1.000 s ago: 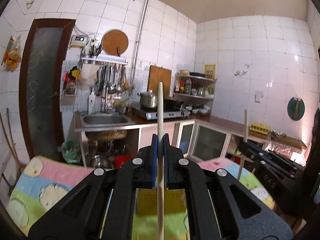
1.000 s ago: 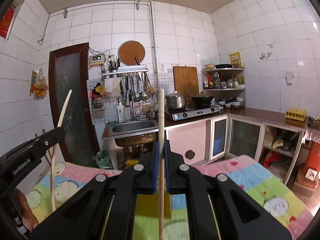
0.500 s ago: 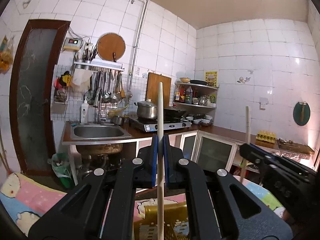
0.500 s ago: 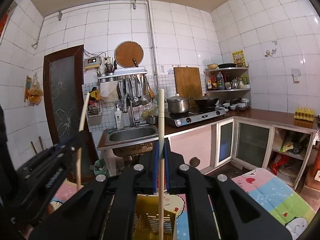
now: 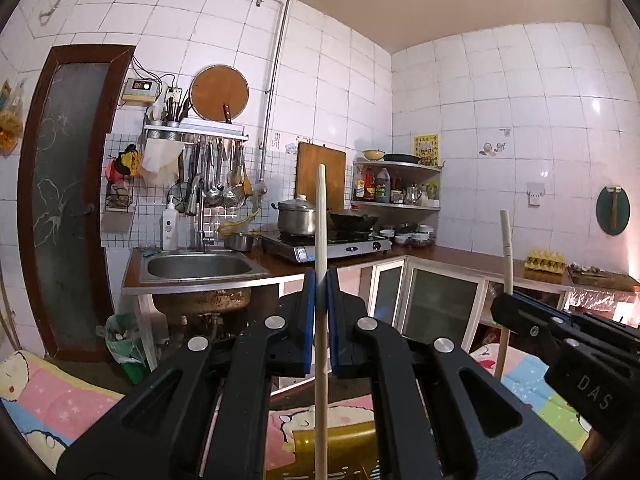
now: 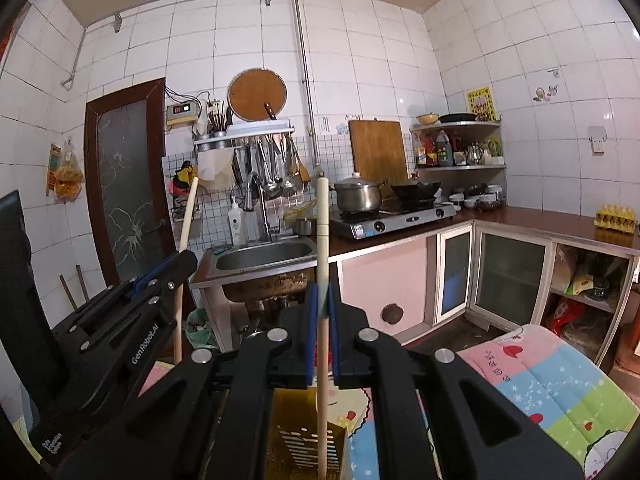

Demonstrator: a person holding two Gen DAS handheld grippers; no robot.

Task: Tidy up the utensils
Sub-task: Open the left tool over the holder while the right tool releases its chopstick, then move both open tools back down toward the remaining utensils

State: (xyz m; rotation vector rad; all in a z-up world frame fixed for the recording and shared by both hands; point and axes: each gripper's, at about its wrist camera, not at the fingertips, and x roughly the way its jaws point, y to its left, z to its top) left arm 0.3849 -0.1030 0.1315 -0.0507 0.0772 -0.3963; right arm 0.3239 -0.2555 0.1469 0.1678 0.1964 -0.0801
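Observation:
My left gripper (image 5: 320,292) is shut on a pale wooden chopstick (image 5: 321,216) that stands upright between its blue pads. Below it sits a yellow slotted utensil holder (image 5: 348,448), and the stick's lower end points down at it. My right gripper (image 6: 323,300) is shut on a second upright chopstick (image 6: 322,220), whose lower end reaches into the top of the holder (image 6: 296,452). In each wrist view the other gripper shows beside the camera's own: the right gripper (image 5: 502,306) with its stick (image 5: 506,240), the left gripper (image 6: 186,258) with its stick (image 6: 187,216).
The holder stands on a table with a colourful cartoon cloth (image 6: 552,380). Beyond it run a kitchen counter with a steel sink (image 5: 200,266), a gas stove with a pot (image 6: 358,196), and glass-door cabinets (image 6: 512,276). Ladles hang on the wall rack (image 5: 216,184).
Both grippers moved forward toward the counter and slightly down, each still shut on its chopstick. The yellow holder now sits low under the jaws, and much of the cloth has slid out of view.

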